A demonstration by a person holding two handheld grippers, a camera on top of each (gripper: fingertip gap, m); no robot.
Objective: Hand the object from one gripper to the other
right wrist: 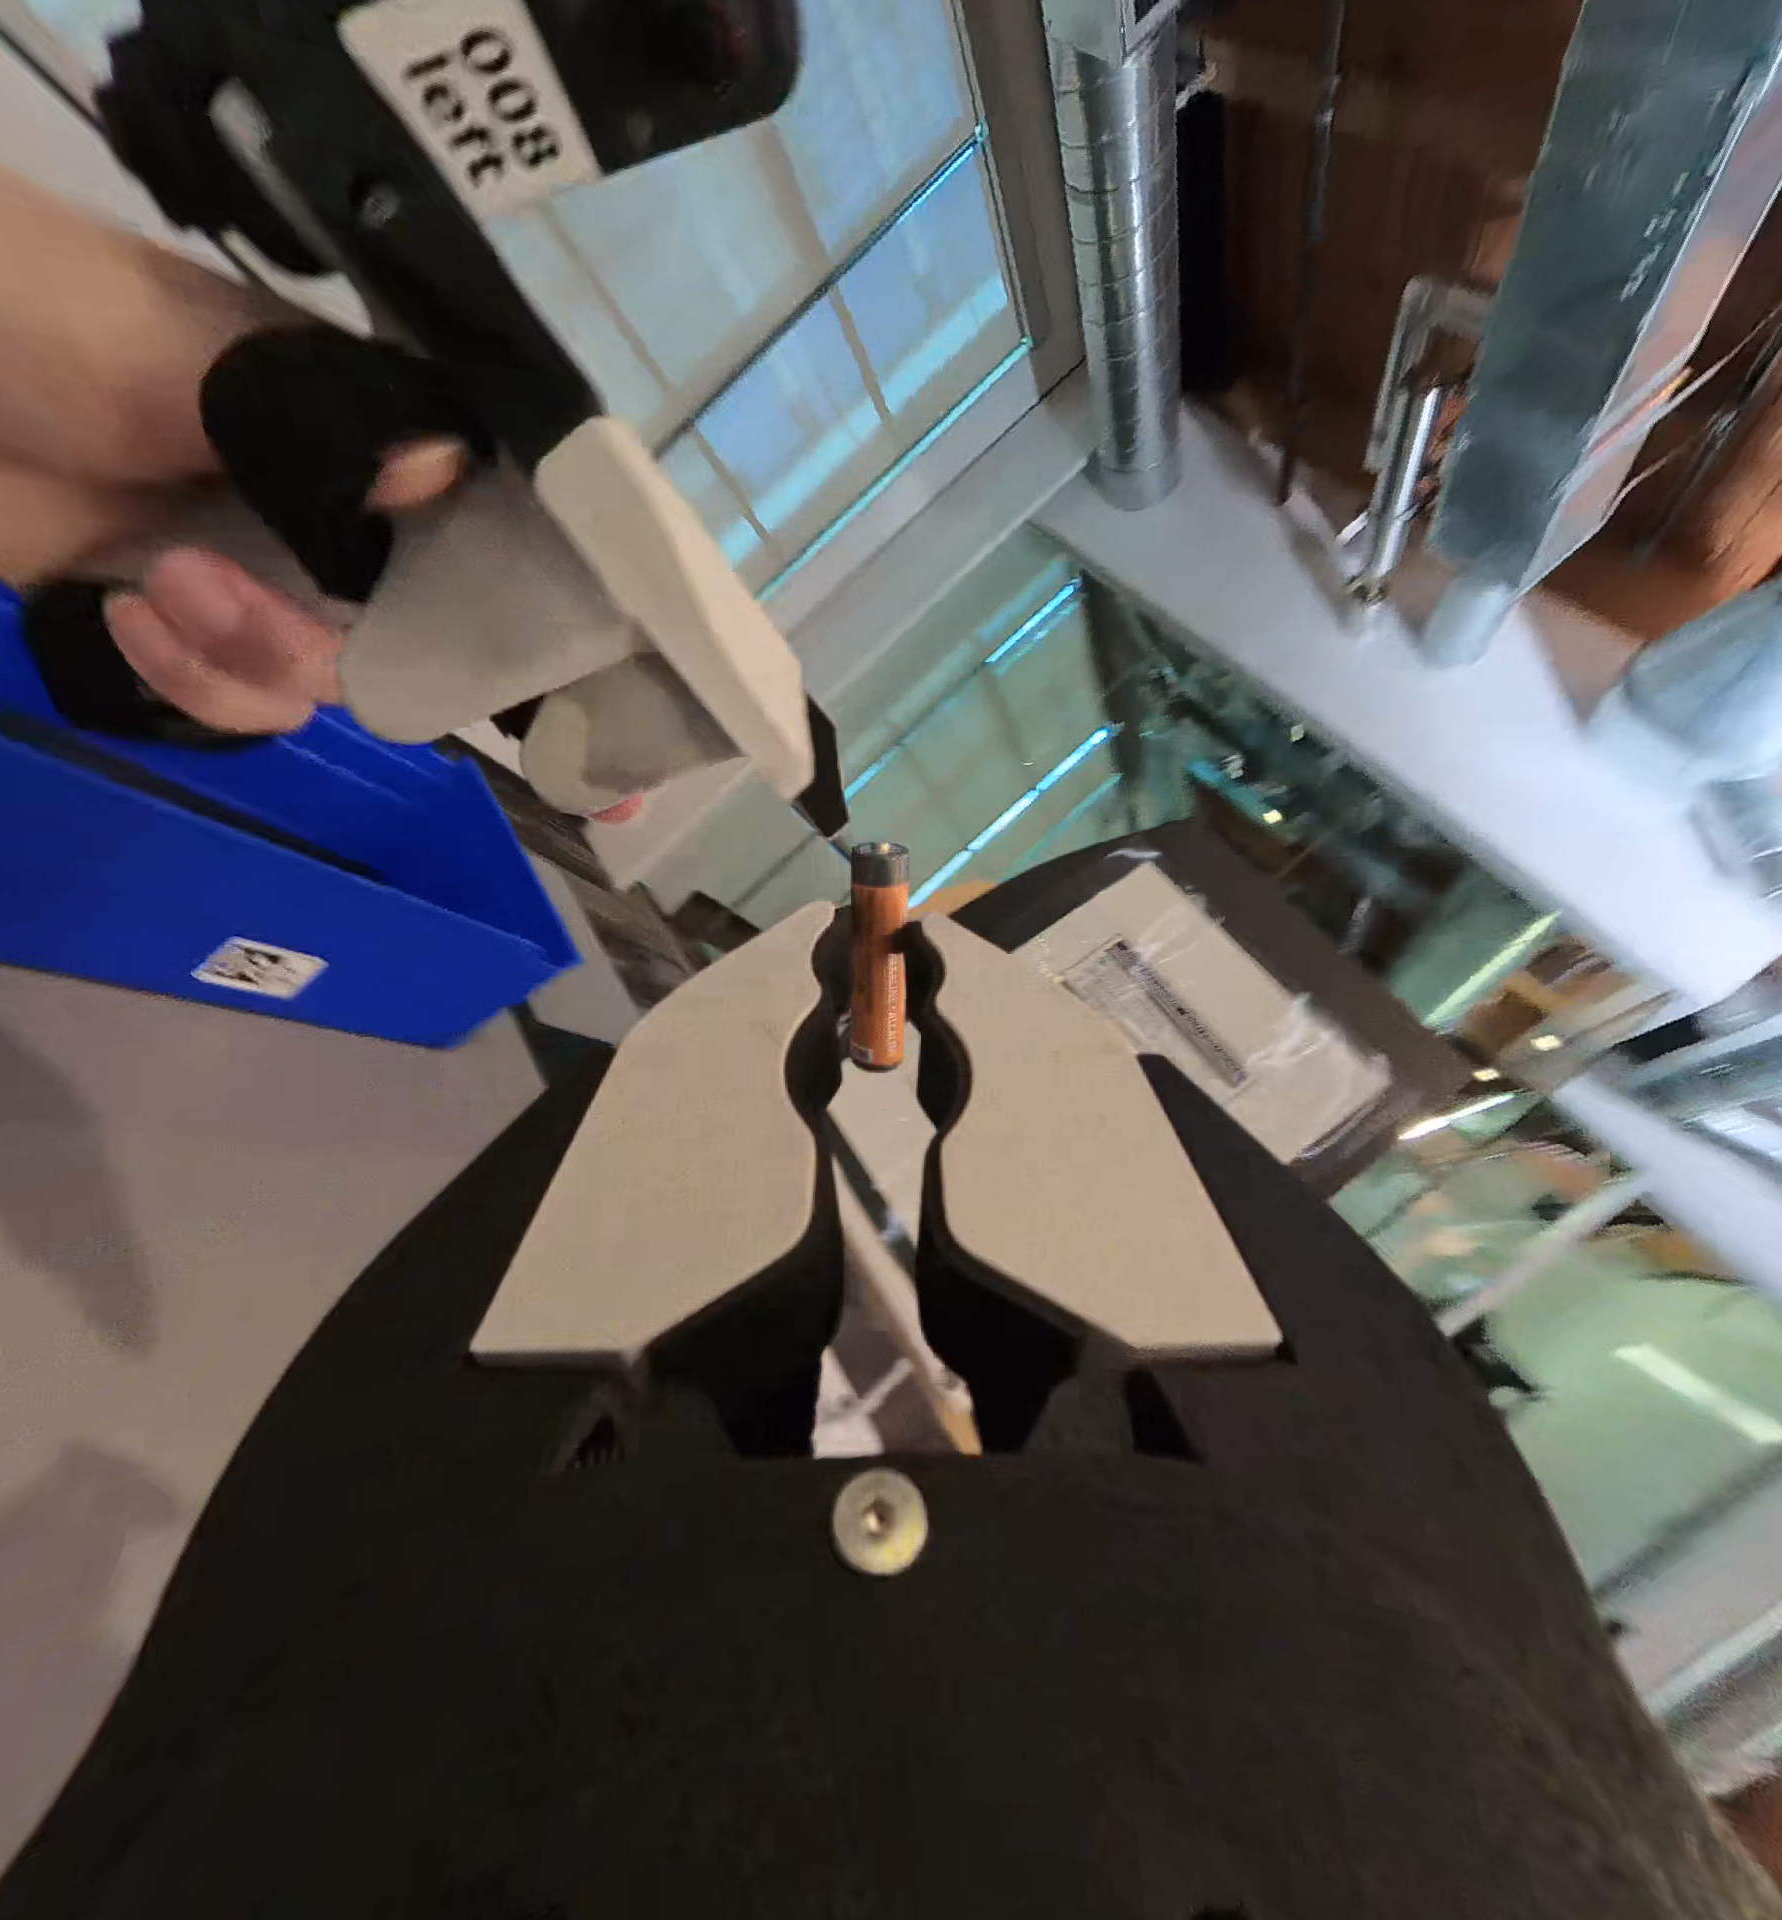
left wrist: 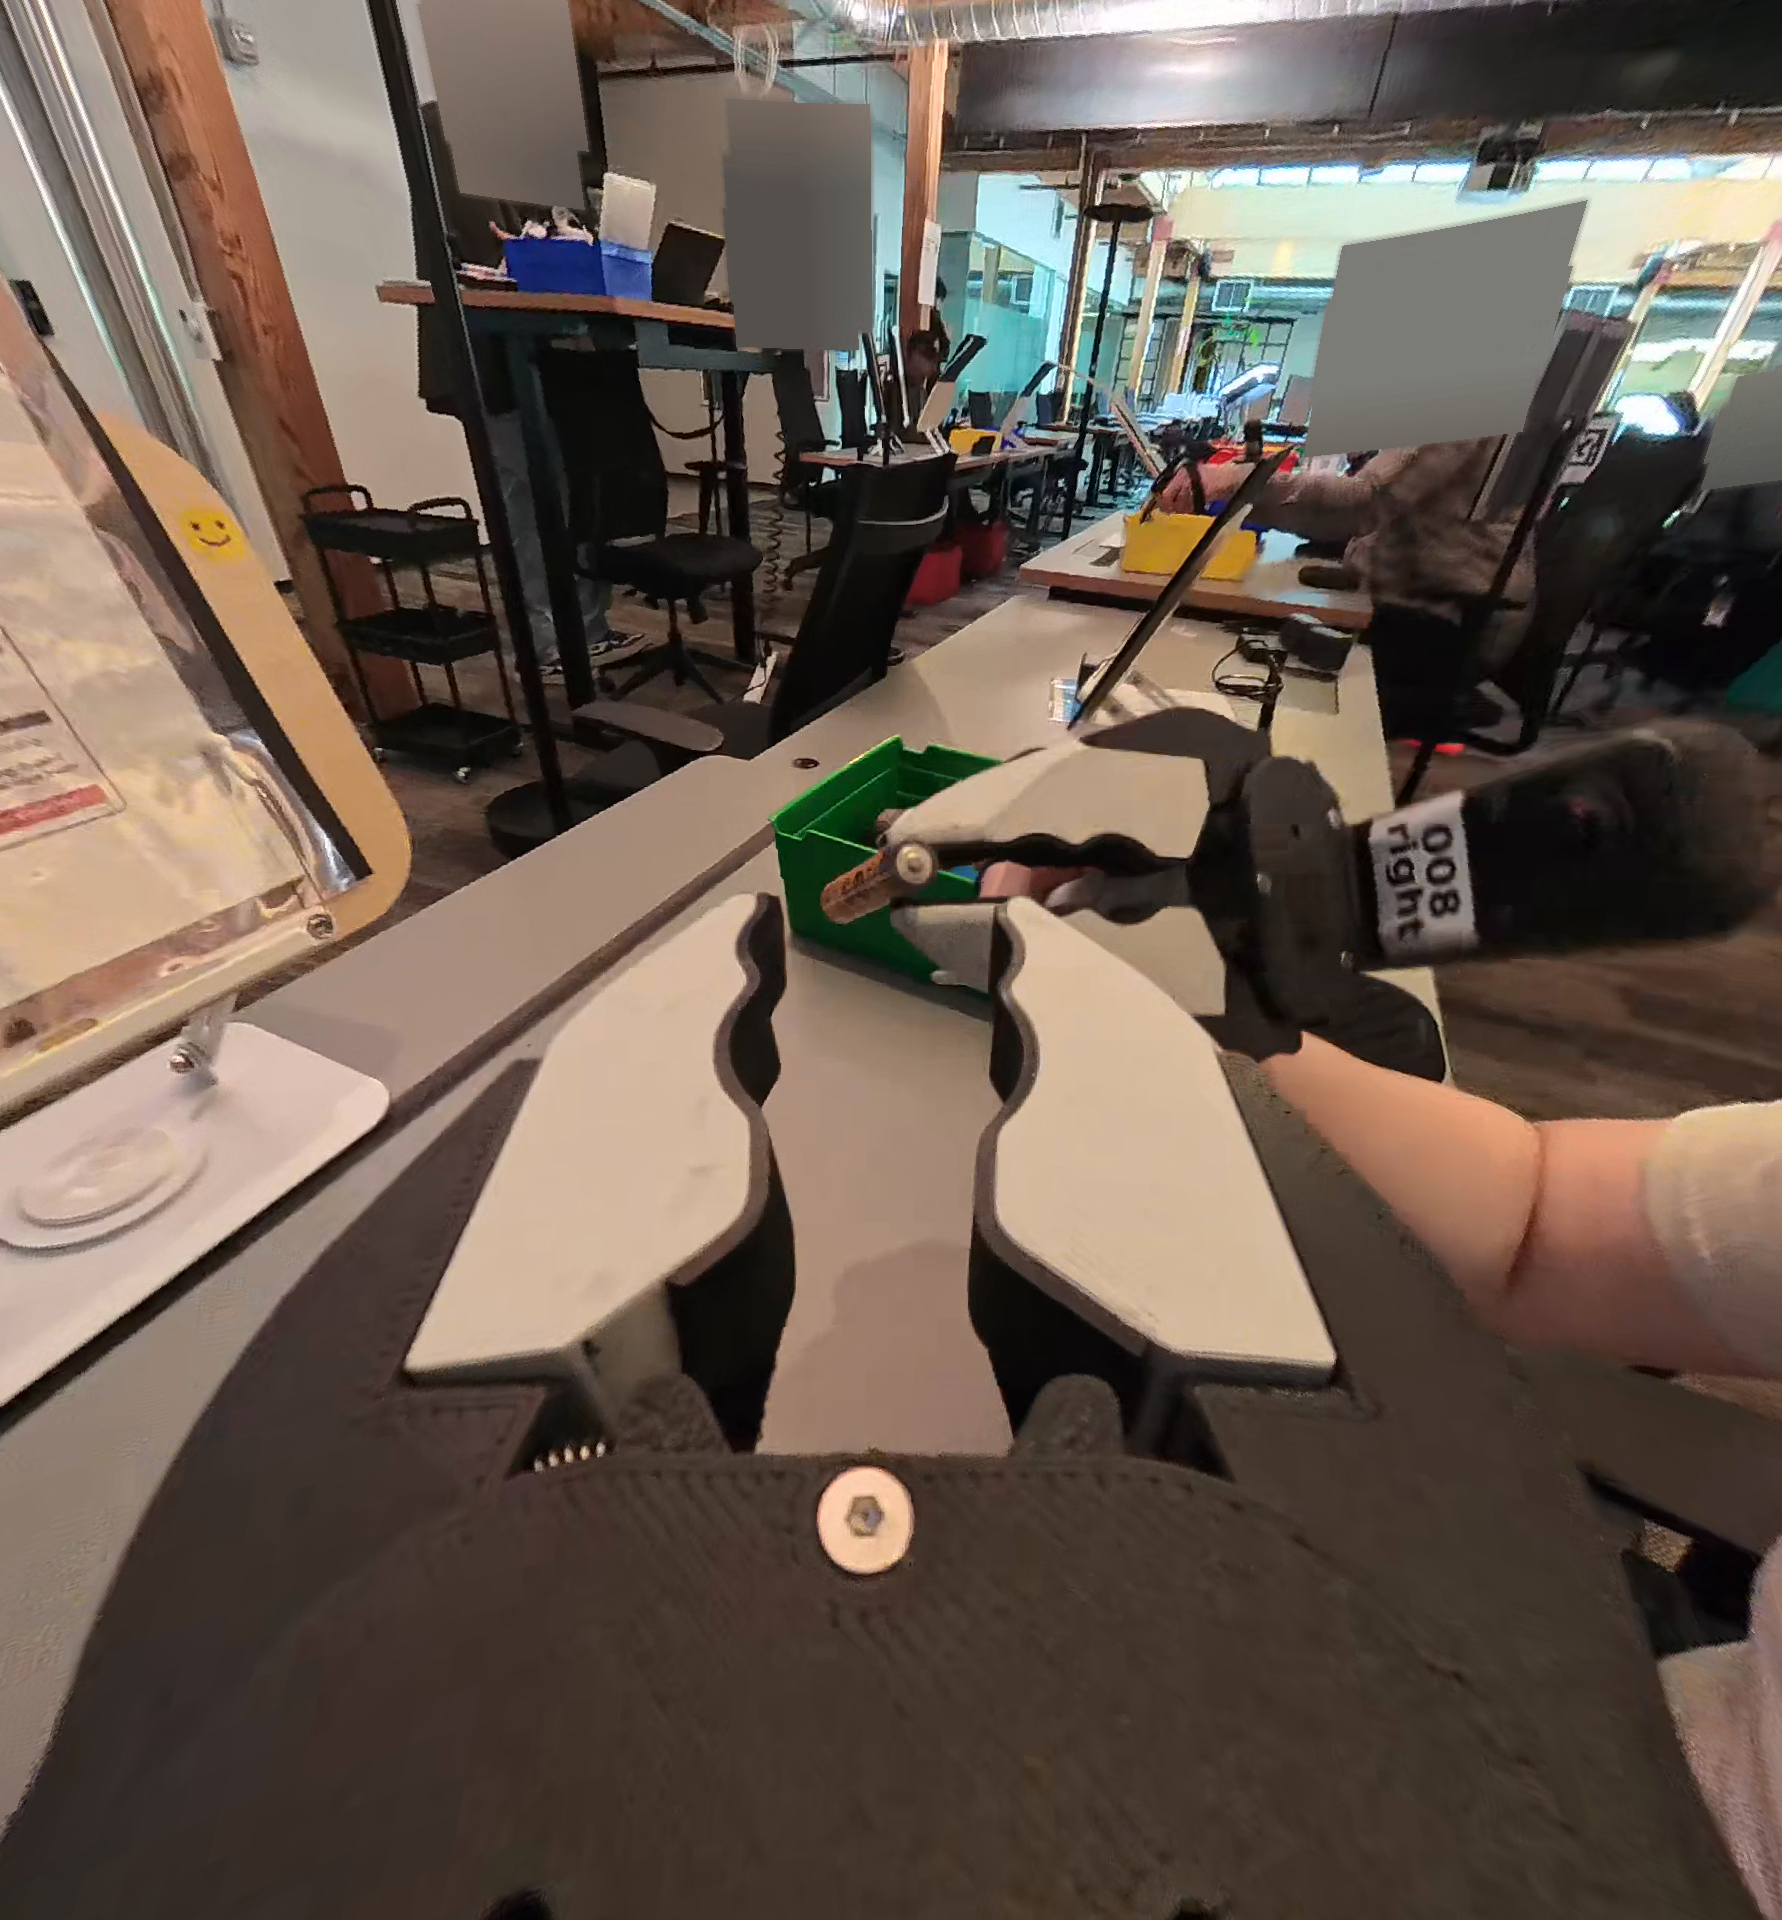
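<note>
A small orange-and-black battery (right wrist: 876, 961) is pinched upright between the tips of my right gripper (right wrist: 876, 940), which is shut on it. In the left wrist view the right gripper (left wrist: 902, 883) comes in from the right and holds the battery (left wrist: 866, 883) sideways over a green bin (left wrist: 825, 842). My left gripper (left wrist: 882, 935) is open and empty, its tips just below and in front of the battery. In the right wrist view the left gripper's fingers (right wrist: 689, 623) hang just above and left of the battery's top end, not touching it.
A grey table (left wrist: 513, 935) lies under both grippers. A blue bin (right wrist: 243, 831) stands at the left in the right wrist view. A framed sheet on a white stand (left wrist: 139, 831) sits at the left. Desks, chairs and people fill the room behind.
</note>
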